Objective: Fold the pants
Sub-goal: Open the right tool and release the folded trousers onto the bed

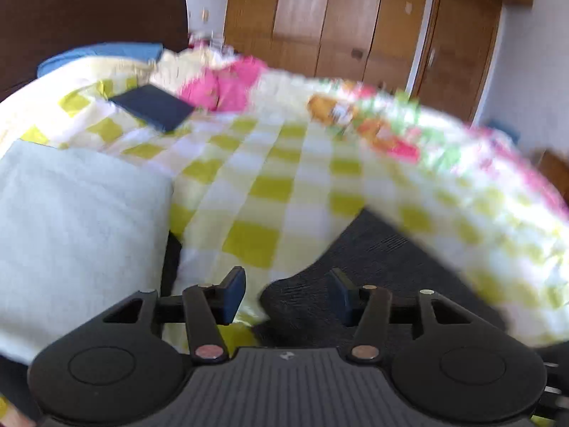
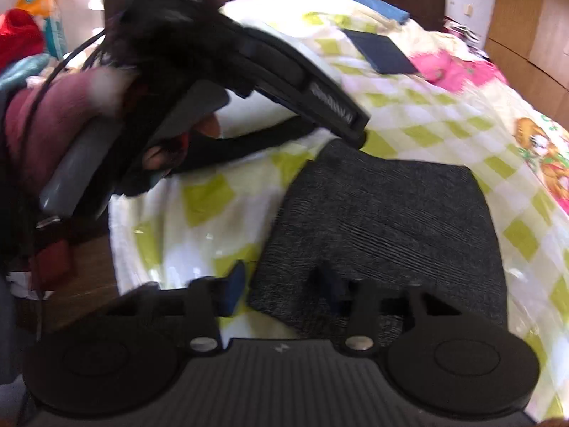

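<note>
The dark grey pants lie folded into a flat block on the yellow-checked bedsheet. My right gripper hovers open over their near left edge. That edge lies between the jaws, and the pads do not press on it. A hand holds my left gripper above the far left corner of the pants. In the left wrist view the left gripper stands open. A corner of the pants lies below its right finger, not gripped.
A pale folded cloth or pillow lies left of the pants. A dark blue folded item and pink fabric sit farther up the bed. A wooden wardrobe stands behind. The bed's edge drops off at the left.
</note>
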Tool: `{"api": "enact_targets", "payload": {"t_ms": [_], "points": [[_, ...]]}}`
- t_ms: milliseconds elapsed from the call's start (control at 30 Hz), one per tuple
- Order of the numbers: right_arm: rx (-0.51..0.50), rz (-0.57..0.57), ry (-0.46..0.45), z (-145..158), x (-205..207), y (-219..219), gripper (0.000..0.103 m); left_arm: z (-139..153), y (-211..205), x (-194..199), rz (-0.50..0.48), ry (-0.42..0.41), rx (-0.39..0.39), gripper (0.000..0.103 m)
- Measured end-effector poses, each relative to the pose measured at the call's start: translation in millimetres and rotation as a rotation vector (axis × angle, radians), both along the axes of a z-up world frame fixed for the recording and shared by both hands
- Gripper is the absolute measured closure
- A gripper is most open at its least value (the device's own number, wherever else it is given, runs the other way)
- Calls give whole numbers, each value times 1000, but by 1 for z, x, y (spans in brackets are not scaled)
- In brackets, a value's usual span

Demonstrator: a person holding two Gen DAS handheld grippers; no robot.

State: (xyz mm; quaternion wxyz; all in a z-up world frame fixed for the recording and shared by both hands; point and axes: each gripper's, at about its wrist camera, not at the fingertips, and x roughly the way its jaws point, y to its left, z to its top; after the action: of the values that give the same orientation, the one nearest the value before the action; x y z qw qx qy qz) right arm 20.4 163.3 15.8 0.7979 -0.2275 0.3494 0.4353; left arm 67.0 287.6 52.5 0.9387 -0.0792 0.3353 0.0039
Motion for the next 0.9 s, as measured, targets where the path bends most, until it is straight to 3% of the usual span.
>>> {"api": "enact_targets", "payload": {"t_ms": [33, 133, 233, 400, 467, 533, 600, 667, 767, 900], "points": [[14, -10, 26, 0, 4, -2, 70, -8, 2, 9, -22, 39, -5, 41], [51, -17, 77, 8, 10, -9, 84, -26, 5, 13, -61, 130, -19, 65], [63, -1, 36, 22, 5, -12, 86, -15, 0, 2, -71, 91, 27, 69], [45, 52, -32, 20, -14, -14, 87, 3, 10, -28, 12, -31, -58, 70], [14, 72, -10, 4, -15, -9, 87, -16, 6, -34, 36, 13, -6, 70], [-21, 93, 6, -11, -12, 0, 84, -41, 9, -31, 42, 78, 4, 68], [-35, 112, -3, -18, -11, 8, 76, -50, 10, -32, 29, 72, 34, 67], [-16, 115, 17, -8, -11, 10, 71, -47, 9, -29, 33, 74, 44, 66], [88, 117, 86, 22, -6, -12, 71, -31, 7, -39, 38, 40, 74, 66], [186, -36, 128, 49, 28, -63, 56, -11, 11, -76, 73, 12, 20, 67]]}}
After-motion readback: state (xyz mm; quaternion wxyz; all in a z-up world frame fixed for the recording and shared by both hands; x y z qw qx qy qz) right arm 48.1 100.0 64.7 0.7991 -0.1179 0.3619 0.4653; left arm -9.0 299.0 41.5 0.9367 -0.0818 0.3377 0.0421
